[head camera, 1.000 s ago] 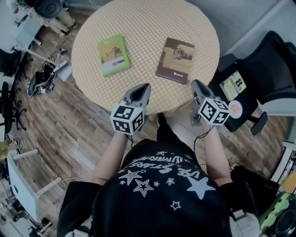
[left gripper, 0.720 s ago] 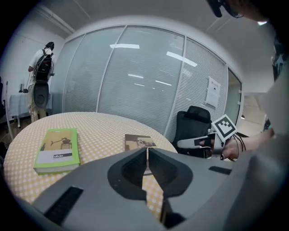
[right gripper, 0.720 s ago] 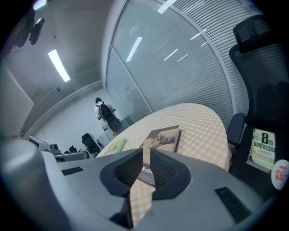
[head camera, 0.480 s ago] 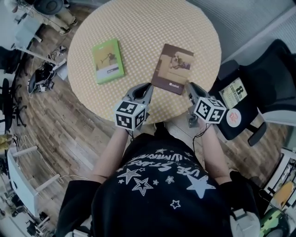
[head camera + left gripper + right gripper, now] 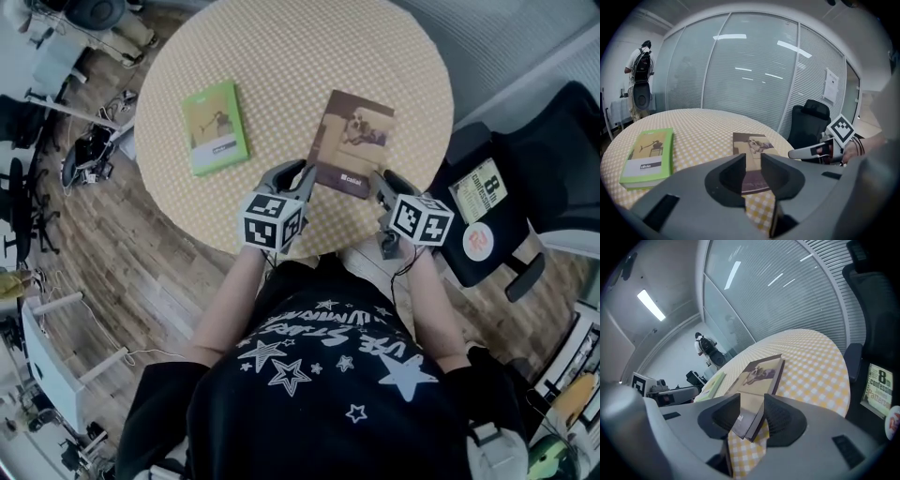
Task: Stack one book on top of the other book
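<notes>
Two books lie flat and apart on the round table (image 5: 281, 56) with its yellow checked cloth. The green book (image 5: 215, 127) is to the left and the brown book (image 5: 352, 142) to the right. My left gripper (image 5: 298, 171) hovers at the brown book's near left corner. Its jaws are opening, a narrow gap apart, with nothing between them (image 5: 753, 161). My right gripper (image 5: 378, 177) is at the near right corner with its jaws opening. The brown book's corner (image 5: 749, 420) shows in their gap (image 5: 752, 404), and the pads are not pressing on it.
A black office chair (image 5: 525, 178) stands close to the table on the right, with printed cards (image 5: 478, 192) on its seat. A glass wall (image 5: 750, 70) runs behind the table. A person (image 5: 641, 61) stands far off at the left. Cables and gear (image 5: 89, 155) lie on the wooden floor.
Both grippers have moved forward from the table's near edge up to the brown book's near corners. Their jaws, shut before, now stand apart.
</notes>
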{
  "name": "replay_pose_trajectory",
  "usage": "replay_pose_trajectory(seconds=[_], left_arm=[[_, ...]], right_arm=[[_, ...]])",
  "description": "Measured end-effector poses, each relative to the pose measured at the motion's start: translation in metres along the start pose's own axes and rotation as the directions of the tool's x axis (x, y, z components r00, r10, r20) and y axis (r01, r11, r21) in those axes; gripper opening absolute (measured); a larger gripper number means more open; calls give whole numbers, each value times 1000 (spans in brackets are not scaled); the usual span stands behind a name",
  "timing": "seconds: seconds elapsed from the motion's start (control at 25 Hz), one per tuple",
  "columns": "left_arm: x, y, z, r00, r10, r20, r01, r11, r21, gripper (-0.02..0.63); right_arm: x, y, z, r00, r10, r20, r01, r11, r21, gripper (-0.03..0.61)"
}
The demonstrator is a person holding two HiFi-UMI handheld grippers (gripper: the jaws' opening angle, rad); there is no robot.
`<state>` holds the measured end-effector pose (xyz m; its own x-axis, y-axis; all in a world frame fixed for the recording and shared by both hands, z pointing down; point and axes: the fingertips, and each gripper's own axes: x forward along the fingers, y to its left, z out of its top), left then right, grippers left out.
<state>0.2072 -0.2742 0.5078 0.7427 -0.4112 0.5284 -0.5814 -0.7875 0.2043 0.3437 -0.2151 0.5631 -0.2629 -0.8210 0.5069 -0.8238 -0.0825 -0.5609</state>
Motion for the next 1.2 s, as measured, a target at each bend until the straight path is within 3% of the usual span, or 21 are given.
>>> replay_pose_trajectory(seconds=[0.04,0.12,0.24,0.4,0.68,1.2], left_arm=[[3,1,-3,1000,-2,-14,2,1000,0,117],[9,4,-8,999,-1,-39,1,1000,0,122],[21,10,-17,997,-4,-80,3,1000,-9,202],[38,15,-34,989,-41,-139,30,996,-83,283],[62,23,-46,978,-66,-198,38,989,-141,322],[75,17,-61,959,-128,-251,75,975,-211,302]], right_arm=[[2,0,0,1000,2,-5,-2,1000,4,145],[6,0,-1,1000,2,-19,-2,1000,11,169],[12,-3,-7,998,-11,-57,12,1000,15,200],[20,-3,-19,994,-22,-108,24,1000,17,216],[33,2,-28,988,-41,-149,42,999,5,225],[41,4,-28,983,-72,-171,78,997,27,224]])
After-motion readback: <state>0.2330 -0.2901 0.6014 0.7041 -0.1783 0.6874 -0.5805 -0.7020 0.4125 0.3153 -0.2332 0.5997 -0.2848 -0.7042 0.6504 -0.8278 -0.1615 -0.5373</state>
